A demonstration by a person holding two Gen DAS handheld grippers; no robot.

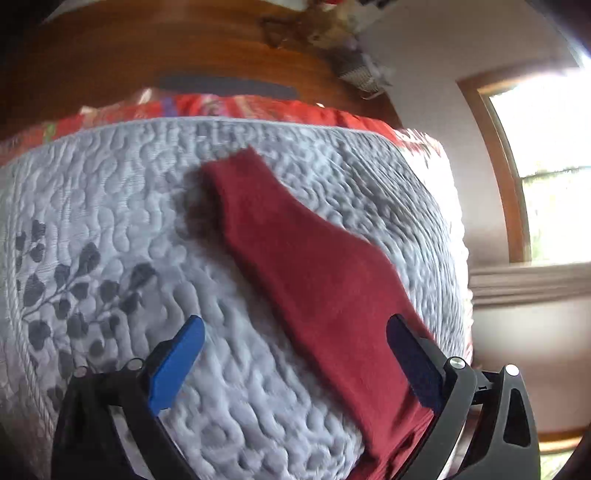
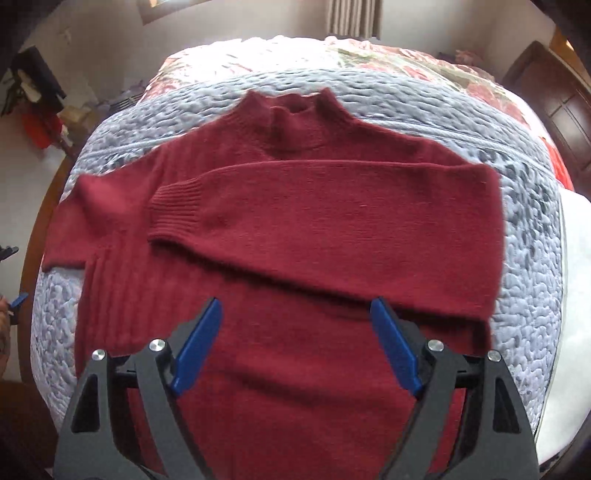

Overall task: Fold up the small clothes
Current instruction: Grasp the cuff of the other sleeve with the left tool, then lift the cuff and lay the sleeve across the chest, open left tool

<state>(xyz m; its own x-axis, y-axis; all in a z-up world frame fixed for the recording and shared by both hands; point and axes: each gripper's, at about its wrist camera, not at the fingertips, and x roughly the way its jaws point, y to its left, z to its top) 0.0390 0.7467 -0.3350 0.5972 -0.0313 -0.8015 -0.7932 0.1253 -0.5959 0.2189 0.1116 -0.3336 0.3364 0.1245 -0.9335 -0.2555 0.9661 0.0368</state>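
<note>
A dark red knit sweater lies flat on a grey quilted bedspread, collar at the far side. One sleeve is folded across the chest, its ribbed cuff pointing left. The other sleeve stretches out to the left. My right gripper hovers open over the sweater's lower body, nothing between its fingers. In the left wrist view the outstretched sleeve runs diagonally over the bedspread. My left gripper is open above it, and the sleeve passes under the right finger.
A red floral blanket lies beyond the quilt, against a wooden bed board. A window is on the right. In the right wrist view there is a dark wooden door, curtains and clutter by the left wall.
</note>
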